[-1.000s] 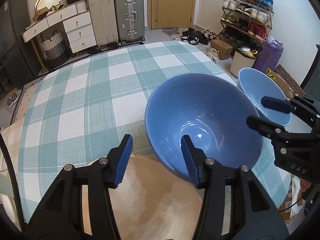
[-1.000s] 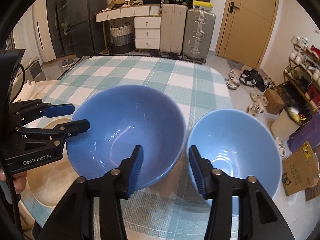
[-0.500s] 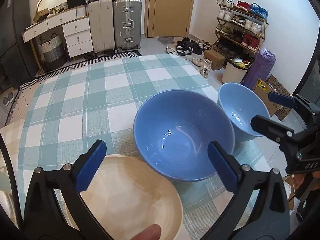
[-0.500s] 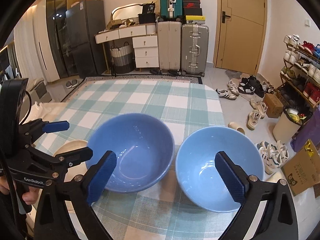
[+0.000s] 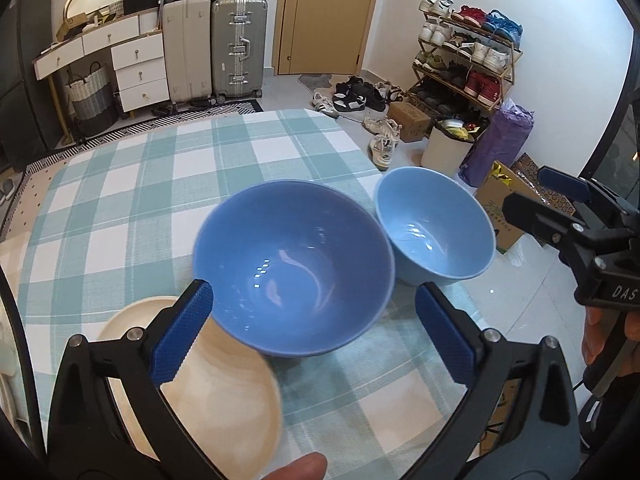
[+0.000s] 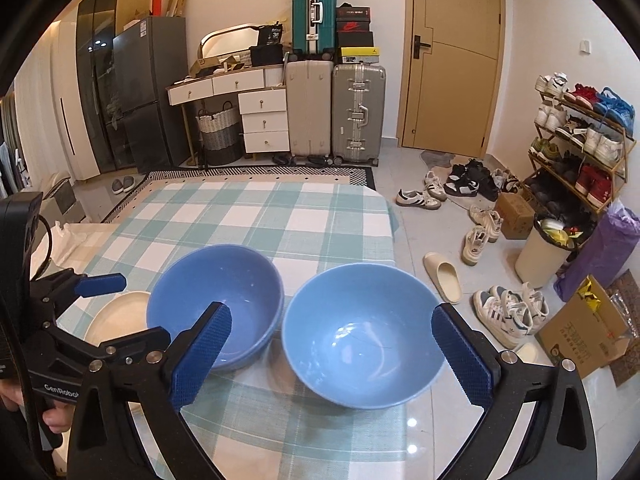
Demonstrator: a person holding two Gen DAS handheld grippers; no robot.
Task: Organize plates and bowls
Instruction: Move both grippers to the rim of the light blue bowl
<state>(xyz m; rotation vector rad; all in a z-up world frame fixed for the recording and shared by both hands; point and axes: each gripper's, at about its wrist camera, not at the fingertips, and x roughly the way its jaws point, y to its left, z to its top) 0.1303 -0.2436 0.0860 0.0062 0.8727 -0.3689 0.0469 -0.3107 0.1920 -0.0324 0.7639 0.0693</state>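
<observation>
So we've got both tongs spread wide with nothing clamped. Our left gripper (image 5: 316, 334) sits above the darker blue ceramic bowl (image 5: 294, 270), which shows between its pads but untouched, overlapping the cream round plate (image 5: 208, 392). Our right gripper (image 6: 334, 354) frames the lighter blue bowl (image 6: 362, 338) the same way. Both bowls sit side by side near the edge of the green-and-white checked tablecloth (image 6: 272, 216).

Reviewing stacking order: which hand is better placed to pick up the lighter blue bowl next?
Probably right: the right gripper is open with the lighter blue bowl centred between its fingers; the left gripper frames the darker blue bowl.
</observation>
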